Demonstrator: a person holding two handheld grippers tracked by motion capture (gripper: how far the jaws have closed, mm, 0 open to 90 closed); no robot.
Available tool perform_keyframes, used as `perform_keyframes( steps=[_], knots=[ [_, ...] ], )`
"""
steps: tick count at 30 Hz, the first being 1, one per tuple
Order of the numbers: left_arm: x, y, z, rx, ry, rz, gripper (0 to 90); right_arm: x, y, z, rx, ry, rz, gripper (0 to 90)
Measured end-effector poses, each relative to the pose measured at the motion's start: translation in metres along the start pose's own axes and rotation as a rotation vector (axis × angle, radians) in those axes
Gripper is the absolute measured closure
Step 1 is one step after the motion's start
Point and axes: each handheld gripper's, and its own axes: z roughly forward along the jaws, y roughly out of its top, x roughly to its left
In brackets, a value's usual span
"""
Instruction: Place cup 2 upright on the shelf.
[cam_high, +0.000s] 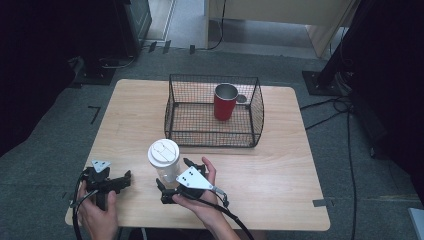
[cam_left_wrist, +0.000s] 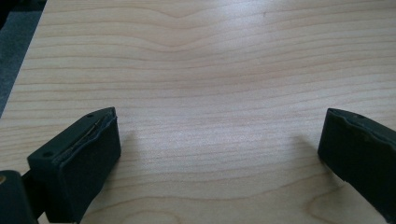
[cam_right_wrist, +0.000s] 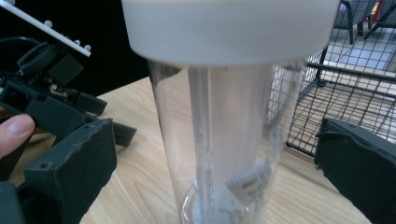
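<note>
A clear plastic tumbler (cam_high: 164, 161) with a white lid stands upright on the wooden table (cam_high: 280, 175) near its front edge. My right gripper (cam_high: 176, 176) is open around it. In the right gripper view the tumbler (cam_right_wrist: 224, 140) stands between the two black jaws with a gap on each side. My left gripper (cam_high: 124, 180) rests at the front left of the table, apart from the tumbler. It is open, and bare wood lies between its jaws (cam_left_wrist: 219, 158). A red cup (cam_high: 224, 102) with a metal rim stands inside a black wire basket (cam_high: 175, 107).
The wire basket occupies the far middle of the table, just beyond the tumbler; its mesh (cam_right_wrist: 345, 84) shows close behind my right jaw. The left gripper (cam_right_wrist: 46, 93) appears to the left in the right gripper view. Cables (cam_high: 345, 115) run over the floor on the right.
</note>
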Motion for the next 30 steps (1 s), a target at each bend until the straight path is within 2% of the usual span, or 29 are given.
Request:
perform_keyframes(
  steps=[7, 13, 24, 30],
  knots=[
    [0.000, 0.000, 0.000, 0.001, 0.000, 0.000, 0.0, 0.002, 0.005, 0.012, 0.002, -0.011, 0.005, 0.0],
    [0.000, 0.000, 0.000, 0.000, 0.000, 0.000, 0.0, 0.003, 0.009, 0.019, -0.006, -0.045, 0.001, 0.0],
    [0.000, 0.000, 0.000, 0.000, 0.000, 0.000, 0.0, 0.007, 0.012, 0.033, -0.017, -0.076, 0.000, 0.0],
    [0.000, 0.000, 0.000, 0.001, 0.000, 0.000, 0.0, 0.008, 0.012, 0.037, -0.023, -0.089, 0.031, 0.1]
  ],
)
